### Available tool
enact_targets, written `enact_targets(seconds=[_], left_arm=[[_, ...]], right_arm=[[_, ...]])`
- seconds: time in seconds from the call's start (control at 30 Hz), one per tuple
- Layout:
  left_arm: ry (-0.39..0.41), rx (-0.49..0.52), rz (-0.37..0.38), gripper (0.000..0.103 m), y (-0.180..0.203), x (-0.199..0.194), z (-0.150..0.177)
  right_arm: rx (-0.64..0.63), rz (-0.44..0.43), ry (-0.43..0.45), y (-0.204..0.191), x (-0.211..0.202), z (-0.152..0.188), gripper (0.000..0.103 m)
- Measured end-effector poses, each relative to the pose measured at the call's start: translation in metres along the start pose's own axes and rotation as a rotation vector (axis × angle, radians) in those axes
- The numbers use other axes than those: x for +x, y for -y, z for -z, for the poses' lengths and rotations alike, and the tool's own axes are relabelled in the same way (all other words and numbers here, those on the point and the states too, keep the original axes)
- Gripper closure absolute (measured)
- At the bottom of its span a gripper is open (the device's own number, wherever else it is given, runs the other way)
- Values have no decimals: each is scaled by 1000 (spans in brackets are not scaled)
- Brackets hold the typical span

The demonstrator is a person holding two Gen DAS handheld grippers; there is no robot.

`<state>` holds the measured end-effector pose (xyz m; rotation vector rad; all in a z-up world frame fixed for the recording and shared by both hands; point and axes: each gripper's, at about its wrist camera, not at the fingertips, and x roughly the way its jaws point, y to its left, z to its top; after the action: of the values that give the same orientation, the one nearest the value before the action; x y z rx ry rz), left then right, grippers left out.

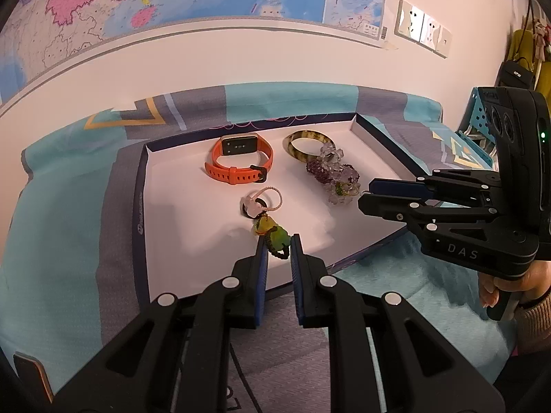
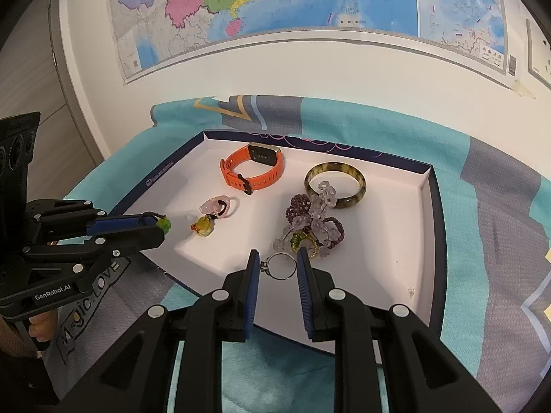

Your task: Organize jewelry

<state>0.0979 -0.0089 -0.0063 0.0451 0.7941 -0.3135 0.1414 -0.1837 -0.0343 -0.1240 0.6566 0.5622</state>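
the left gripper point(image 1: 279, 251) pinches the dark cord end of the green pendant point(image 1: 275, 237) just above the near part of the white tray point(image 2: 396, 275), the charm's long axis running away from the fingers toward the pink ring point(image 1: 263, 199). the right gripper point(image 2: 277, 268) clamps a silver ring point(image 2: 280, 266) edgewise, loop spanning pad to pad, just before the bead cluster point(image 2: 313, 227). whether either piece touches the tray floor is hard to make out.

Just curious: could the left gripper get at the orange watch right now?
Probably not yet: the left gripper is shut on a green pendant. The path to the orange watch looks clear apart from a pink ring.
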Motion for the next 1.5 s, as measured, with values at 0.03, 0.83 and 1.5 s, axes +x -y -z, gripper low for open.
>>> enact_targets(seconds=[0.03,0.83,1.5], left_arm=[[-2,-1,0,89,0,0,0],[-59,-44,21,89,-4,25,-4],[66,-44,-29,20,-1,-22,12]], right_arm=[[1,0,-1,0,0,0,83],[9,33,-52,3,15,-2,83],[23,67,39,-4,-24,10,41]])
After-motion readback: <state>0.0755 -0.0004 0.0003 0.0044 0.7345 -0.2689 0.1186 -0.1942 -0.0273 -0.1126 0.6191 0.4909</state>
